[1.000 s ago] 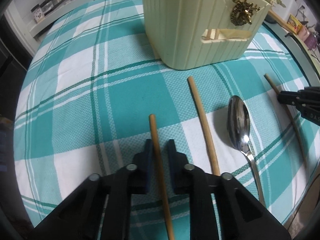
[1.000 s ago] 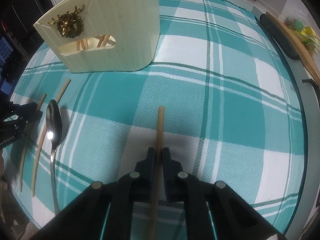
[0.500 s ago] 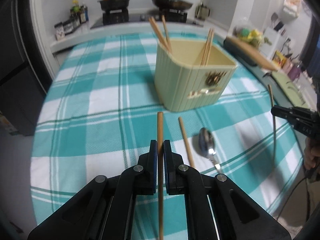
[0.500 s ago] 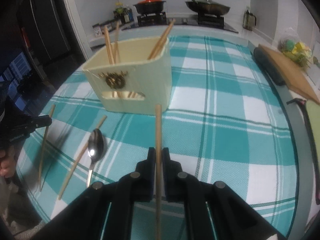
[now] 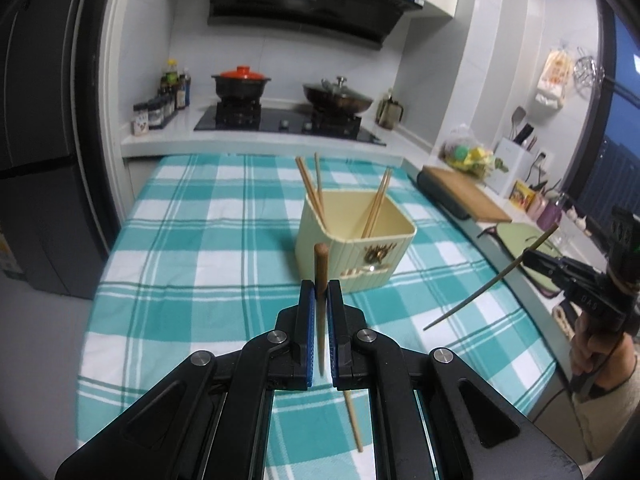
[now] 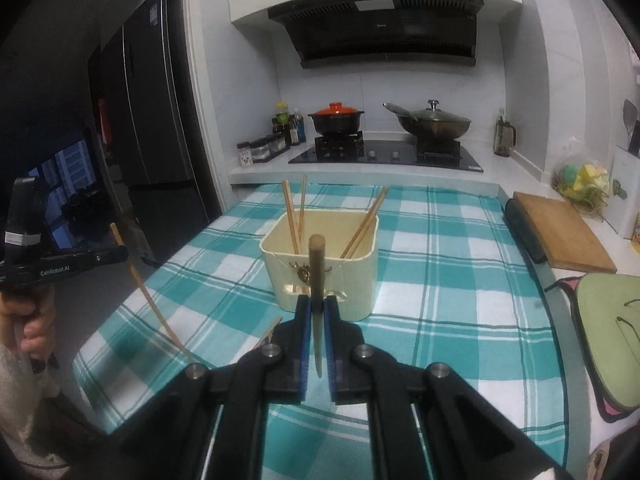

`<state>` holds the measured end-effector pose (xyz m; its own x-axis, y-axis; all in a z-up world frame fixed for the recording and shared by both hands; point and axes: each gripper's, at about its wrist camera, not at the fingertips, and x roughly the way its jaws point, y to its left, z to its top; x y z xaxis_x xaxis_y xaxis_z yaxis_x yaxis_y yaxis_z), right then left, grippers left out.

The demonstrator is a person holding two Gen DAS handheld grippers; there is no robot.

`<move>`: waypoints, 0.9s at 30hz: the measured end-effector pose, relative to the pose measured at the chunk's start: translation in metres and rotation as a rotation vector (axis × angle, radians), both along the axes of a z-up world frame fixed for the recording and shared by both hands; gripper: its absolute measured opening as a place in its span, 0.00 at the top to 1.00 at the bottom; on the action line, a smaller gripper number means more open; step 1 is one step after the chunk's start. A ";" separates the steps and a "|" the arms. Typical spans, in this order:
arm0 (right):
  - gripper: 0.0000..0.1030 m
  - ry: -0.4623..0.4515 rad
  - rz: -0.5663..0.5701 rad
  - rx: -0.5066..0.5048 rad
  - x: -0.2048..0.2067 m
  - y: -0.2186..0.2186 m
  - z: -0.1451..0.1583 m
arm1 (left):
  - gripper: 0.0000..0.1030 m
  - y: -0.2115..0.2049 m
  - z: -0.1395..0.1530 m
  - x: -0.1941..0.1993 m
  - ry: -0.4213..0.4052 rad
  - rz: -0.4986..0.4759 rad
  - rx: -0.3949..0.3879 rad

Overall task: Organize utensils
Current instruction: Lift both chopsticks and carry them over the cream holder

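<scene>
Both sets of fingers are clamped on a chopstick each. Left gripper (image 5: pixel 319 292) pinches its chopstick (image 5: pixel 321 268) near the thick end, stick running back between the blue pads (image 5: pixel 306 320). Right gripper (image 6: pixel 317 308) does the same with the other chopstick (image 6: pixel 316 264). Both sticks are up in the air, in front of the cream holder (image 5: pixel 352 248), which stands on the checked surface (image 5: pixel 200 248) with four chopsticks already leaning inside.

Handling: wooden sticks look light, stiff, thin and round, so my guess is they roll or pivot in a flat-pad pinch. Holding near the thick end leaves a long lever, so the thin end may swing. A grip nearer mid-length would be steadier, but the current one leaves the tip free to drop into the holder.

One loose chopstick (image 5: pixel 352 420) lies on the surface under the left gripper. The spoon is not visible now.

Versus a second ago: both sticks were flat on the surface, left fingers just short of closing on theirs. Now both are lifted clear, cameras tipped up from cloth to stove wall, holder seen from above its rim rather than side-on.
</scene>
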<state>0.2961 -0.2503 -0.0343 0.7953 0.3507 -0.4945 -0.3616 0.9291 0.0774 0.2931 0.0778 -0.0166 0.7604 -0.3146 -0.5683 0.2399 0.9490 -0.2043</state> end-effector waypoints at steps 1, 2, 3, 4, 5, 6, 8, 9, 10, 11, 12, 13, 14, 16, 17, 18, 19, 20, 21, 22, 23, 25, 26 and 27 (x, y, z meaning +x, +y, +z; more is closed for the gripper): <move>0.94 -0.013 0.001 -0.003 -0.001 0.002 0.003 | 0.96 0.001 0.004 -0.002 -0.010 0.000 -0.002; 0.94 -0.020 0.003 -0.003 -0.002 0.003 0.005 | 0.96 0.000 0.008 -0.003 -0.018 0.000 -0.003; 0.94 -0.026 0.005 -0.002 -0.003 0.005 0.008 | 0.96 0.000 0.009 -0.004 -0.024 0.000 -0.004; 0.94 -0.033 0.004 -0.001 -0.004 0.006 0.011 | 0.96 -0.001 0.012 -0.004 -0.031 0.000 -0.005; 0.94 -0.039 0.004 0.001 -0.004 0.007 0.014 | 0.96 -0.001 0.015 -0.005 -0.037 -0.001 -0.006; 0.94 -0.044 0.004 0.001 -0.004 0.007 0.017 | 0.96 -0.003 0.016 -0.006 -0.041 -0.003 -0.007; 0.94 -0.054 0.004 0.004 -0.006 0.008 0.022 | 0.96 -0.004 0.019 -0.008 -0.049 -0.005 -0.006; 0.94 -0.057 0.005 0.004 -0.006 0.008 0.024 | 0.96 -0.005 0.021 -0.008 -0.051 -0.007 -0.007; 0.94 -0.060 0.007 0.003 -0.007 0.008 0.026 | 0.96 -0.005 0.022 -0.009 -0.053 -0.010 -0.009; 0.94 -0.063 0.008 0.001 -0.007 0.008 0.028 | 0.96 -0.005 0.023 -0.010 -0.056 -0.012 -0.012; 0.94 -0.067 0.008 -0.001 -0.008 0.008 0.030 | 0.96 -0.006 0.025 -0.011 -0.059 -0.014 -0.013; 0.94 -0.069 0.008 -0.003 -0.009 0.009 0.032 | 0.96 -0.006 0.026 -0.011 -0.064 -0.015 -0.014; 0.94 -0.071 0.007 -0.005 -0.009 0.009 0.033 | 0.96 -0.006 0.028 -0.011 -0.068 -0.016 -0.016; 0.94 -0.077 0.002 -0.007 -0.009 0.007 0.036 | 0.96 -0.006 0.033 -0.012 -0.075 -0.017 -0.021; 0.94 -0.077 0.001 -0.008 -0.008 0.007 0.037 | 0.96 -0.005 0.035 -0.012 -0.079 -0.016 -0.024; 0.94 -0.079 -0.002 -0.007 -0.008 0.006 0.038 | 0.96 -0.004 0.037 -0.011 -0.083 -0.018 -0.029; 0.94 -0.081 -0.007 -0.005 -0.007 0.004 0.040 | 0.96 -0.003 0.042 -0.011 -0.088 -0.020 -0.035; 0.94 -0.083 -0.010 -0.001 -0.006 0.003 0.042 | 0.96 -0.002 0.046 -0.010 -0.094 -0.020 -0.039; 0.94 -0.084 -0.012 0.003 -0.004 0.001 0.044 | 0.96 -0.002 0.051 -0.009 -0.103 -0.019 -0.041; 0.94 -0.088 -0.017 0.007 -0.003 0.000 0.047 | 0.96 -0.001 0.056 -0.008 -0.113 -0.018 -0.042; 0.94 -0.093 -0.020 0.008 -0.002 -0.001 0.051 | 0.96 0.000 0.062 -0.006 -0.126 -0.015 -0.043; 0.94 -0.106 -0.023 0.006 0.002 -0.002 0.058 | 0.96 0.001 0.075 -0.002 -0.150 -0.011 -0.047; 0.94 -0.117 -0.025 0.002 0.004 -0.002 0.063 | 0.96 0.002 0.083 0.001 -0.163 -0.010 -0.053; 0.94 -0.127 -0.026 -0.002 0.007 -0.001 0.068 | 0.96 0.002 0.090 0.004 -0.177 -0.009 -0.059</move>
<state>0.3026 -0.2513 0.0338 0.8605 0.3283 -0.3896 -0.3440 0.9385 0.0310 0.2973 0.0796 0.0738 0.8435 -0.3507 -0.4067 0.2857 0.9343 -0.2131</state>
